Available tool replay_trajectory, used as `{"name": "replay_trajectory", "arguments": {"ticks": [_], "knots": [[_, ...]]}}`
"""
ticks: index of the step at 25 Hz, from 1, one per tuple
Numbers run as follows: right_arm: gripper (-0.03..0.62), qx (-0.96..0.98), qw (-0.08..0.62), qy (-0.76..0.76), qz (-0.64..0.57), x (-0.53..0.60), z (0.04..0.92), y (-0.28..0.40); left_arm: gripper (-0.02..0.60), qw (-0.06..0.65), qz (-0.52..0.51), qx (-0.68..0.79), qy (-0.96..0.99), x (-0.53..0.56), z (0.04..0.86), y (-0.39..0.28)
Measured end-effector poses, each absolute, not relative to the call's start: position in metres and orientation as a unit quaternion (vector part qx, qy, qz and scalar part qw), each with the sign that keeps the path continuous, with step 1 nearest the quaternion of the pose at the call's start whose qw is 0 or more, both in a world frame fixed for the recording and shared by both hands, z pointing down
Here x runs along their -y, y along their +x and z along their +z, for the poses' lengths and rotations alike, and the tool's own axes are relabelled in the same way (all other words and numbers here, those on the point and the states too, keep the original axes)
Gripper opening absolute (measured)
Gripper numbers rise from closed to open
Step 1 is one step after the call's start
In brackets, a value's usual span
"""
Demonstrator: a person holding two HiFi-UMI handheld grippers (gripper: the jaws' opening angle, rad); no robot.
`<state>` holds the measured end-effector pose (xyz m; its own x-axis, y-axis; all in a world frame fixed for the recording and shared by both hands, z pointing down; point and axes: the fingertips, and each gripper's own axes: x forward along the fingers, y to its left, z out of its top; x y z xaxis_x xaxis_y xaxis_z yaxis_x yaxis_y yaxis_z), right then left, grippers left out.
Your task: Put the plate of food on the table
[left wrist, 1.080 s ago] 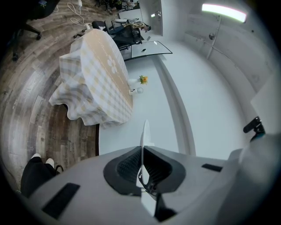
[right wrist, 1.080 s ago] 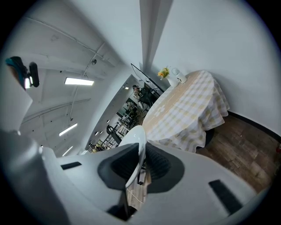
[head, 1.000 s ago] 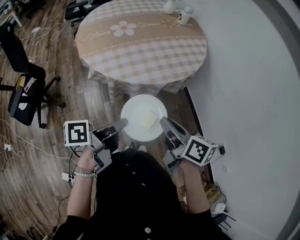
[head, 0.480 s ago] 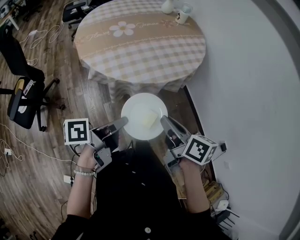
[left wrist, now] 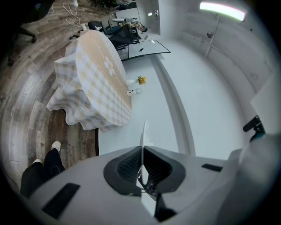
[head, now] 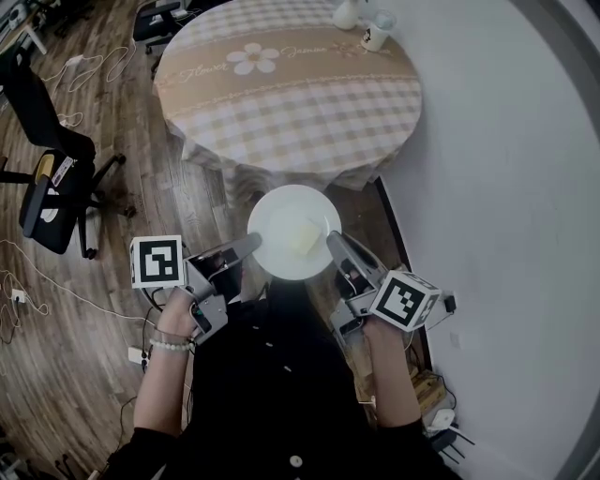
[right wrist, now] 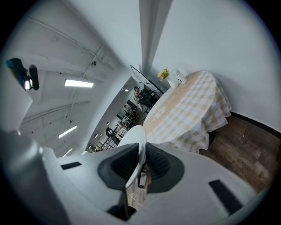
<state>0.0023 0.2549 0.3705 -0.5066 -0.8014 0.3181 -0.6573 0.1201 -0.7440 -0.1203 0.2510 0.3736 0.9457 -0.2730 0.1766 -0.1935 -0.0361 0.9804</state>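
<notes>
A white plate (head: 292, 232) with a pale yellow piece of food (head: 305, 236) hangs level above the wooden floor, just short of the round table (head: 281, 94). My left gripper (head: 253, 244) is shut on the plate's left rim (left wrist: 143, 140). On the opposite side, my right gripper (head: 331, 240) is shut on its right rim (right wrist: 139, 145). In both gripper views the plate shows edge-on between the dark pads. The table has a beige checked cloth with a daisy print; it also shows in the left gripper view (left wrist: 94, 77) and the right gripper view (right wrist: 189, 112).
A white mug (head: 376, 34) and a small vase (head: 345, 13) stand at the table's far edge. A black office chair (head: 47, 178) stands to the left, with cables (head: 28, 281) on the floor. A white wall (head: 506, 187) runs along the right.
The table has drawn slightly nearer and shifted a little right in the head view. The plate stays held between both grippers in the same grip.
</notes>
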Motion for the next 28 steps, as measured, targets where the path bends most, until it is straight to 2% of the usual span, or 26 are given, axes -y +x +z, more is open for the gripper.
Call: {"name": "replay_trajectory", "arguments": {"ticks": [28], "knots": [[0.026, -0.777, 0.061, -0.418, -0.467, -0.102, 0.368, 0.085, 0.011, 0.664, -0.081, 0.223, 0.709, -0.119, 0.372, -0.039]]}}
